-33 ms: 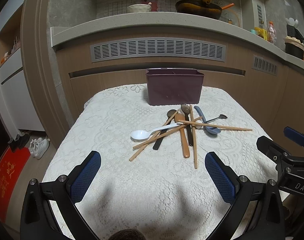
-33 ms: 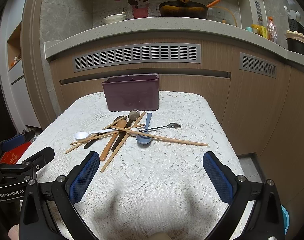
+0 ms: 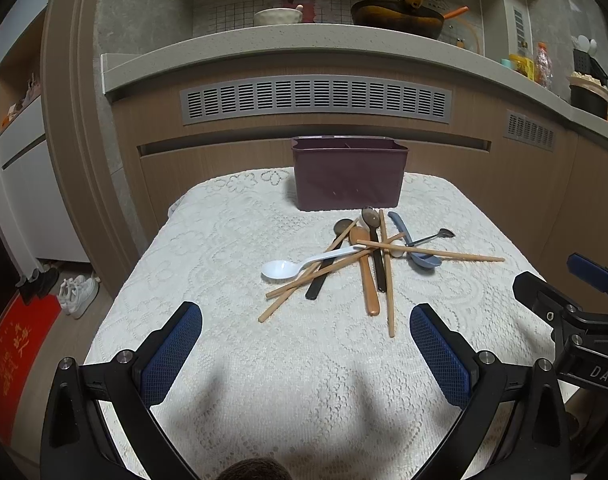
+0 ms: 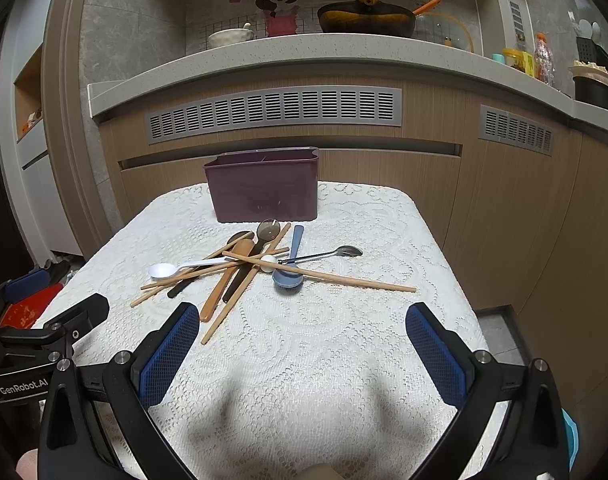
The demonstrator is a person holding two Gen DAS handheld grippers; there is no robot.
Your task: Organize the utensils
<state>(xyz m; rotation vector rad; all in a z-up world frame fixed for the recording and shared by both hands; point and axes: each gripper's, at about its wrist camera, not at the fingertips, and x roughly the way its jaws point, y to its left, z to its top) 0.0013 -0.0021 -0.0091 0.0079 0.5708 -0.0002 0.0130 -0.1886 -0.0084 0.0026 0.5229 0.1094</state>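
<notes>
Left gripper (image 3: 306, 314): claw spread wide, blue pads well apart, holding nothing, hovering over the near part of the white lace tablecloth (image 3: 224, 240). Ahead of it lies the heap to be sorted. At its left end is a white plastic spoon (image 3: 280, 270), bowl up. Next come pale wooden chopsticks (image 3: 390, 280) crossed at several angles, two dark-handled spoons (image 3: 378, 256), and a tan wooden spoon (image 3: 368, 276). Further right are a grey-blue plastic spoon (image 3: 424, 260) and a small metal spoon (image 3: 440, 235). Behind the heap and just clear of it stands the dark purple rectangular utensil holder (image 3: 348, 180). Right gripper (image 4: 303, 310): likewise spread and empty, short of the heap. No change to the heap can be established: no utensil is lifted and none shows above the holder's rim, so the task reads as not yet begun, with a first pick pending. Limits of inspection: the holder's interior is hidden, and only a hint of a divider shows at the rim. A small white rounded item (image 3: 397, 248) mid-heap cannot be identified. How many chopsticks there are, and which utensil lies lowest, is uncertain.
</notes>
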